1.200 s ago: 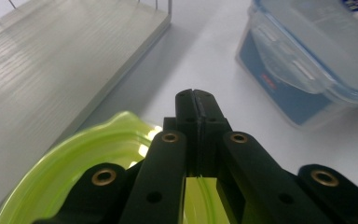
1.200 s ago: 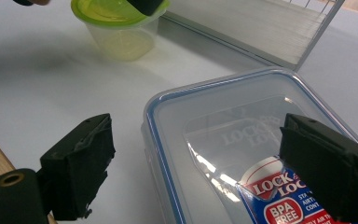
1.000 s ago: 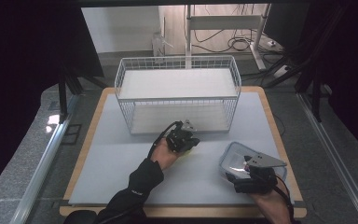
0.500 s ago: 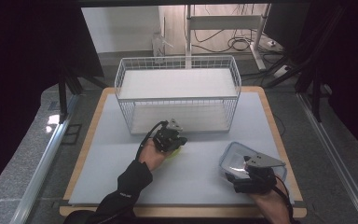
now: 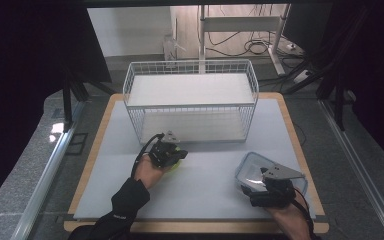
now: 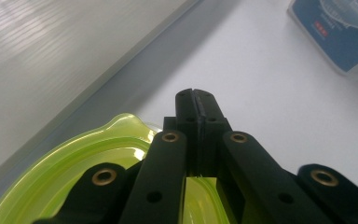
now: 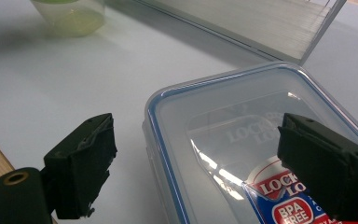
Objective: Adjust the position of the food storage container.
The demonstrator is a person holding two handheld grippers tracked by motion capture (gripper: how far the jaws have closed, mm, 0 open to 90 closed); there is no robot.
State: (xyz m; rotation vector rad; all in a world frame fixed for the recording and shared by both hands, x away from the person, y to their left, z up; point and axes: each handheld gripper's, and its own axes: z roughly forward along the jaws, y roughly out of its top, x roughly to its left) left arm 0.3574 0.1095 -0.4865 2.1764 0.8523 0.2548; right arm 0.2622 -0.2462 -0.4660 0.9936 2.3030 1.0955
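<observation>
The bench [image 5: 200,175] is covered by a pale mat, and a white wire basket [image 5: 190,100] is set at its far middle. Near the front right corner a clear lidded container [image 5: 246,169] with a blue seal is seen; the right gripper [image 7: 205,163] is held over it with its jaws spread wide to either side of the lid, nothing being grasped. Just before the basket, left of centre, a small green-lidded cup [image 5: 179,156] is found, with the left gripper [image 6: 196,109] above it. In the left gripper view the jaws are pressed tight together, and whether the edge of the green lid [image 6: 65,163] is pinched between them cannot be told.

The container is judged light, stiff and smooth, so it is best taken across its short sides below the lid rim. The cup is judged light and easily tipped.

Since a second ago, the left gripper and cup have been shifted leftwards; the right gripper has stayed put.
</observation>
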